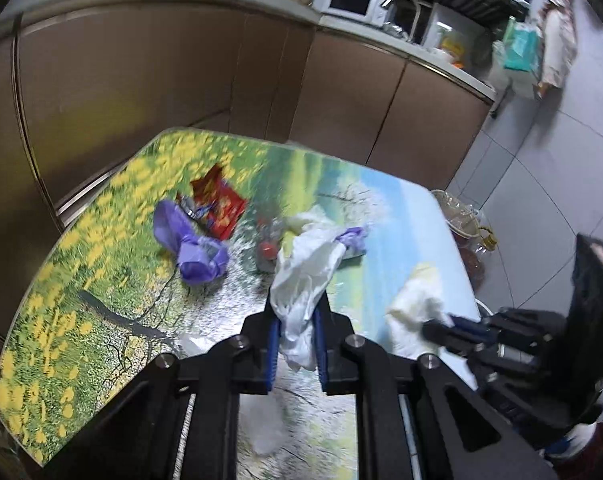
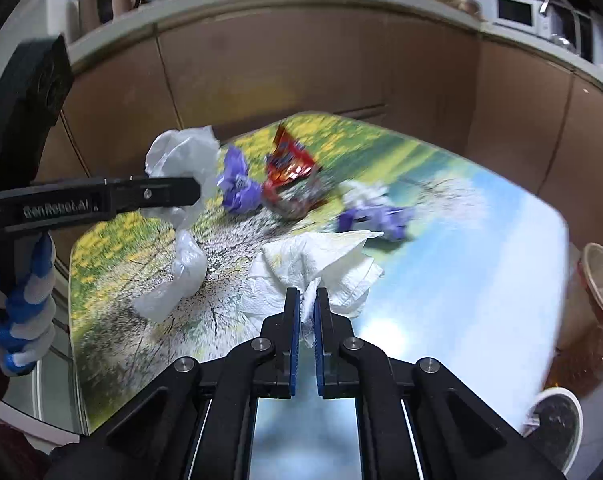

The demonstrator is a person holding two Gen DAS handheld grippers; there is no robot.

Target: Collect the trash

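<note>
Trash sits scattered on the printed tabletop [image 2: 481, 240]. We have the left claw [image 1: 295, 320] clamped on a white plastic bag [image 1: 305, 276], lifted off the surface, and the right claw [image 2: 307, 300] pinched onto a crumpled paper towel [image 2: 301, 264]. Both look light, soft and limp, so any bunched fold is probably fine to grab. On the tabletop remain a red snack wrapper [image 2: 289, 164], crinkly and maybe slippery, and purple gloves [image 2: 237, 184], floppy. "GenRobot.AI" reads on the left claw body in the right view; wrapper print too blurred.
</note>
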